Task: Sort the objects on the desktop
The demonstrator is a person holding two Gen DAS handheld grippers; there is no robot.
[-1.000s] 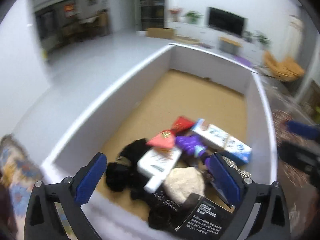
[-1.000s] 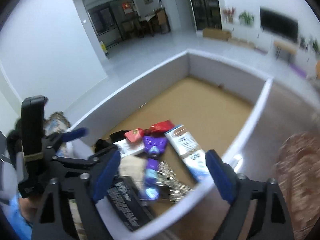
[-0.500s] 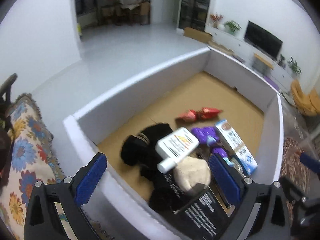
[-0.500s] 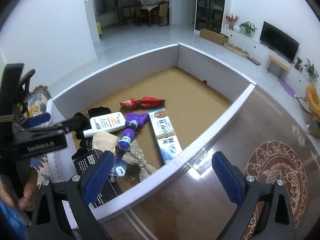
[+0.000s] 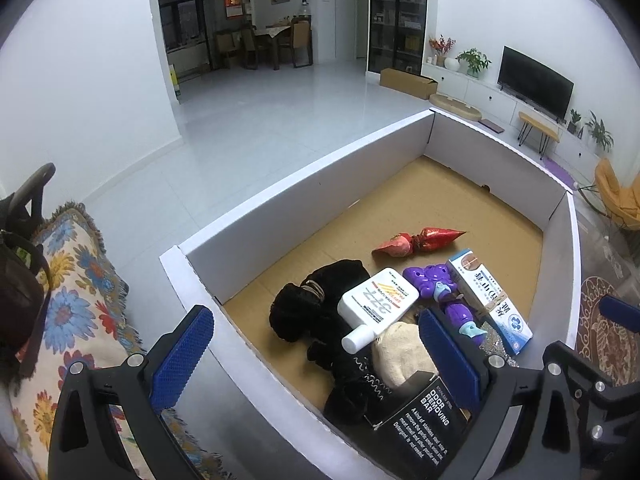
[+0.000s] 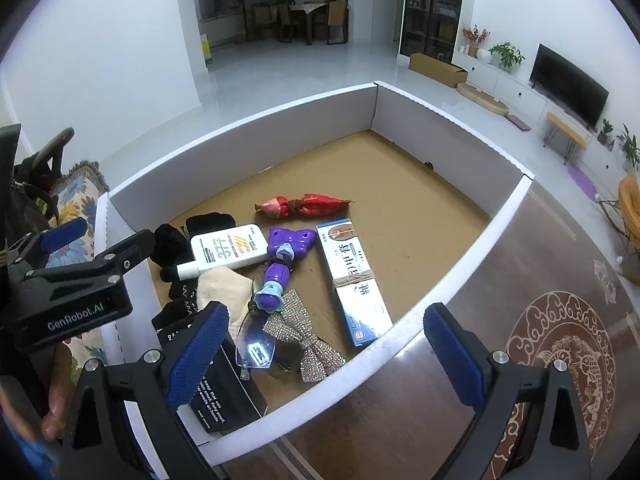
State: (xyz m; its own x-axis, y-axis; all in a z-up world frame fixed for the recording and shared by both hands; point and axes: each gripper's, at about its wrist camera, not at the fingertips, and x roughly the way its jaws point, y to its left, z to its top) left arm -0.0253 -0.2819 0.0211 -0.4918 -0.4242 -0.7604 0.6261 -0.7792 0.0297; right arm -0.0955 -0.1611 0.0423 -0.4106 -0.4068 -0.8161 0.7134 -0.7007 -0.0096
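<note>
box [image 6: 460, 264]: white walls, brown floor, objects clustered at near-left corner
left gripper [image 5: 316, 356]: spread, empty, above near wall
right gripper [image 6: 326, 344]: spread, empty, over near edge
tube [image 6: 228, 250]: touching purple toy [image 6: 280, 264]

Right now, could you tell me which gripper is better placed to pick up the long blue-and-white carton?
The right gripper, probably. It hangs open over the box's near right edge, and the long blue-and-white carton lies unobstructed just ahead of it. The left gripper, also open, sits over the black fabric pile, with the carton off beyond its right finger.
</note>
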